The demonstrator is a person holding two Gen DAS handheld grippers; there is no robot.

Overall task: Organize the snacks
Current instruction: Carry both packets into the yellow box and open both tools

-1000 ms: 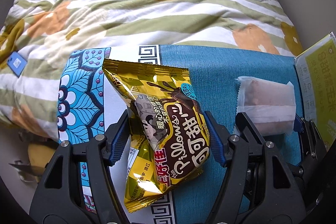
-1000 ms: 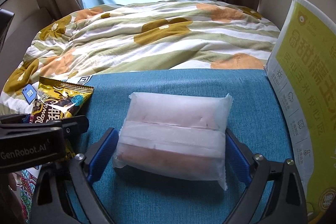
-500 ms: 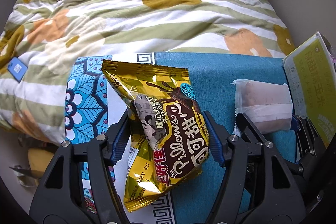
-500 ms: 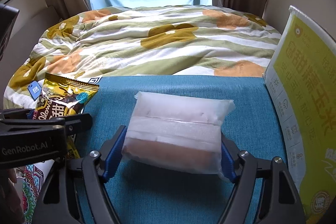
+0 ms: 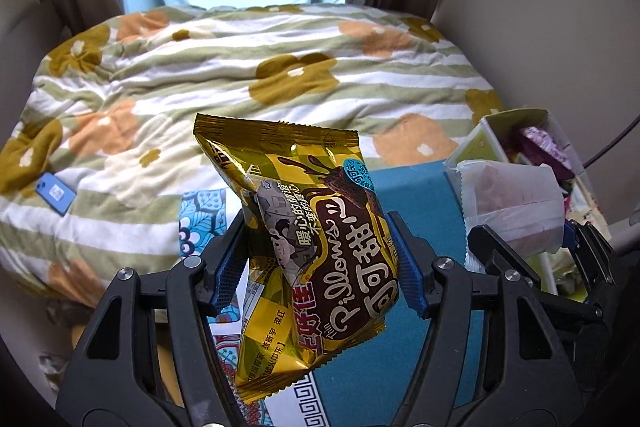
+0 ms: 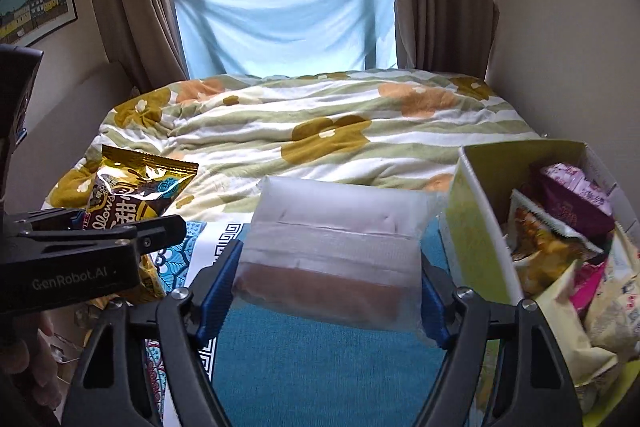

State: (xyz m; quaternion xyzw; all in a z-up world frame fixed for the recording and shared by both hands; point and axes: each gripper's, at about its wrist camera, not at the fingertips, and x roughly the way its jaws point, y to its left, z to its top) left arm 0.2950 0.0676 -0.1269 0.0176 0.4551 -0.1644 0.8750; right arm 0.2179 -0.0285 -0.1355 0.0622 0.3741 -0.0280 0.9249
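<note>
My left gripper is shut on a gold and brown cocoa snack bag and holds it in the air above the blue cloth. The same bag shows at the left of the right wrist view. My right gripper is shut on a frosted white packet with a brown cake inside, also lifted; it shows in the left wrist view. A yellow-green snack box stands just right of the packet, with several snack bags inside.
A teal cloth with a patterned blue and white border lies below both grippers. Beyond it is a bed with a flowered striped quilt. A blue phone lies on the quilt at left. Curtains and a window are behind.
Both grippers have risen with their packets off the cloth and tilted up. The open top of the snack box has come into view at right.
</note>
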